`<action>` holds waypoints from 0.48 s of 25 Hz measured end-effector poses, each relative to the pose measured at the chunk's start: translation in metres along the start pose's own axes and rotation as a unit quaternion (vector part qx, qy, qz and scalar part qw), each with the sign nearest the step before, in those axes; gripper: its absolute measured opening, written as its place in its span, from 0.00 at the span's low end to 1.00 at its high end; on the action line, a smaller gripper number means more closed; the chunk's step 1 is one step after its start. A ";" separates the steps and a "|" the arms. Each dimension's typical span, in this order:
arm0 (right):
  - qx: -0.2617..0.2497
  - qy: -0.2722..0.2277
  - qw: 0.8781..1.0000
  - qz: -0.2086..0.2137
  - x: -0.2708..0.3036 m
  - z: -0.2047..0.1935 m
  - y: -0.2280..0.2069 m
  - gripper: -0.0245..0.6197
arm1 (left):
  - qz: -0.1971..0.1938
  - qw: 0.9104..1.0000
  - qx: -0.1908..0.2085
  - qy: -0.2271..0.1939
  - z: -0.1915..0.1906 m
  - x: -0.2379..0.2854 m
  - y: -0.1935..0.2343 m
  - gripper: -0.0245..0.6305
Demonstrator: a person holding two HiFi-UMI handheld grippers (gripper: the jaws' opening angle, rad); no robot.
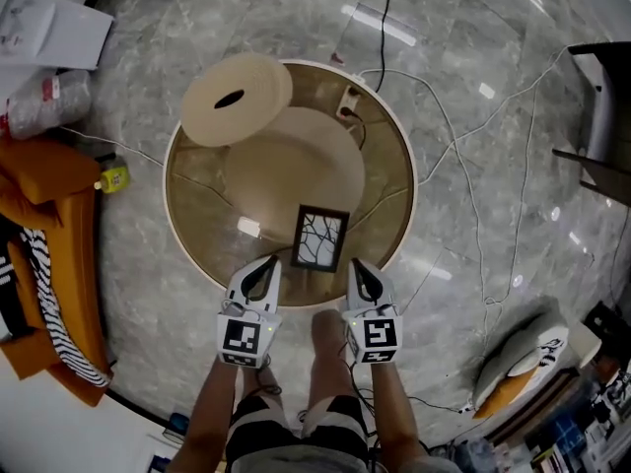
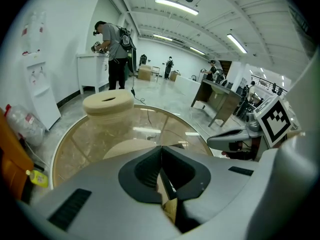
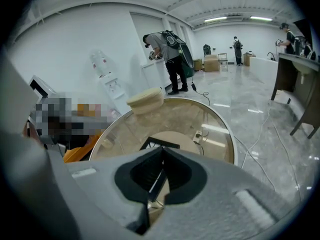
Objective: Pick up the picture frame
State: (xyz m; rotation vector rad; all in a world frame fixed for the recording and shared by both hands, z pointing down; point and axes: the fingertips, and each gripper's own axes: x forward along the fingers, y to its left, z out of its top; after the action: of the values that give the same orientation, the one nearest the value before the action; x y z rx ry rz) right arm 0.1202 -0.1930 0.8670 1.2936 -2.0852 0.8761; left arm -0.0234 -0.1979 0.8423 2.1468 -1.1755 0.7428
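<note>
The picture frame point(image 1: 320, 237), black-edged with a branch pattern on white, lies flat on the near part of the round glass table point(image 1: 187, 215). Both grippers hover at the table's near rim, on either side of the frame's near edge and apart from it. My left gripper point(image 1: 270, 262) is just left of the frame, jaws together and empty. My right gripper point(image 1: 357, 266) is just right of it, also shut and empty. In the right gripper view the frame point(image 3: 159, 144) shows right beyond the closed tips of the right gripper point(image 3: 162, 150). In the left gripper view the left gripper point(image 2: 161, 149) has its tips meeting.
A cream ring-shaped spool point(image 1: 237, 99) sits on the table's far left rim. A plug block point(image 1: 348, 104) with cables lies at the far edge, and wires trail over the marble floor. Orange cushions point(image 1: 44, 180) are at the left. A person point(image 2: 112, 54) stands at a far counter.
</note>
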 end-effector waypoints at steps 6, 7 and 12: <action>0.010 0.016 1.000 0.009 0.029 -0.032 -0.008 0.04 | 0.005 1.000 0.001 0.017 -0.034 0.022 0.004 0.07; 0.017 0.020 1.000 0.009 0.032 -0.036 -0.008 0.04 | 0.005 1.000 0.003 0.018 -0.037 0.024 0.003 0.07; 0.044 0.044 0.998 0.015 0.043 -0.050 -0.003 0.08 | 0.010 0.999 -0.026 0.023 -0.036 0.029 -0.001 0.07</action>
State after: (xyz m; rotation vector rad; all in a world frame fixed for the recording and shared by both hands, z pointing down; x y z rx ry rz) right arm 0.1108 -0.1811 0.9311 1.2483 -2.0223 1.0290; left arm -0.0161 -0.1876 0.8871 2.0680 -1.1815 0.7584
